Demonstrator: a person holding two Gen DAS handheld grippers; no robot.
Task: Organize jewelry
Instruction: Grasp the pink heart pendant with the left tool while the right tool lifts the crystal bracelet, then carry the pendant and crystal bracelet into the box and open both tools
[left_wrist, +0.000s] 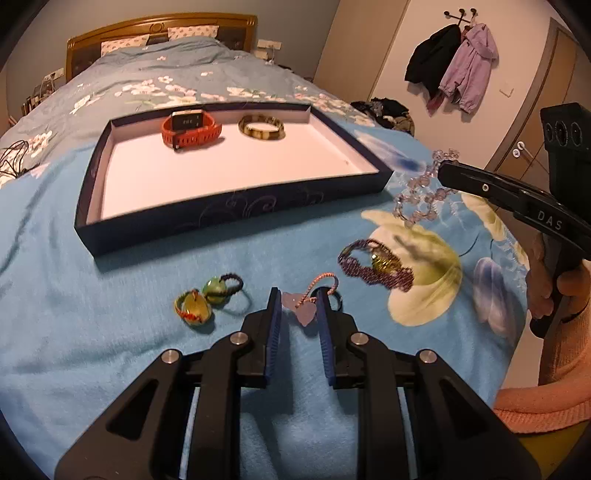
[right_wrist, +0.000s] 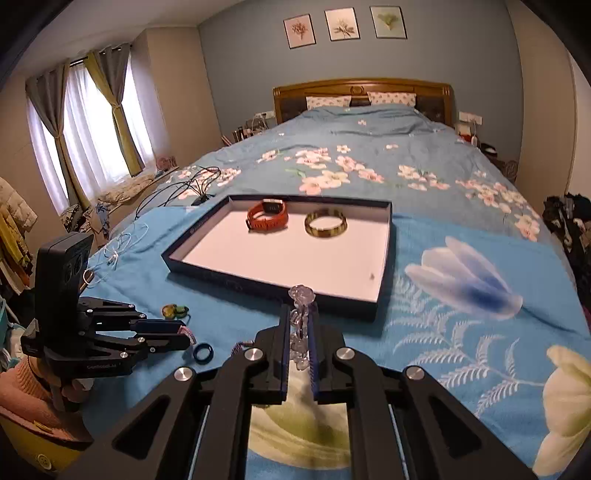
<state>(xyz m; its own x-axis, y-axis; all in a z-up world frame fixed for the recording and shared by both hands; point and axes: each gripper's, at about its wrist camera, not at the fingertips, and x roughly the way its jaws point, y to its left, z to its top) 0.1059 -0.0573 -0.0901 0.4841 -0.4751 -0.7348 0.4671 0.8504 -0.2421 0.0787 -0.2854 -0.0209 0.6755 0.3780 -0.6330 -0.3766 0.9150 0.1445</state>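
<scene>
A dark blue tray with a white floor sits on the blue bedspread. It holds an orange watch and a yellow-brown bangle. My right gripper is shut on a clear crystal bead bracelet, which hangs above the bed just right of the tray's near corner. My left gripper rests low on the bed. Its pads press on both sides of a pink heart pendant with a braided cord. A purple beaded bracelet and two green-yellow stone pendants lie loose nearby.
A small blue ring lies on the bed by the left gripper. Black cables and a white earphone cord lie left of the tray. A hand in a pink sleeve holds the right gripper.
</scene>
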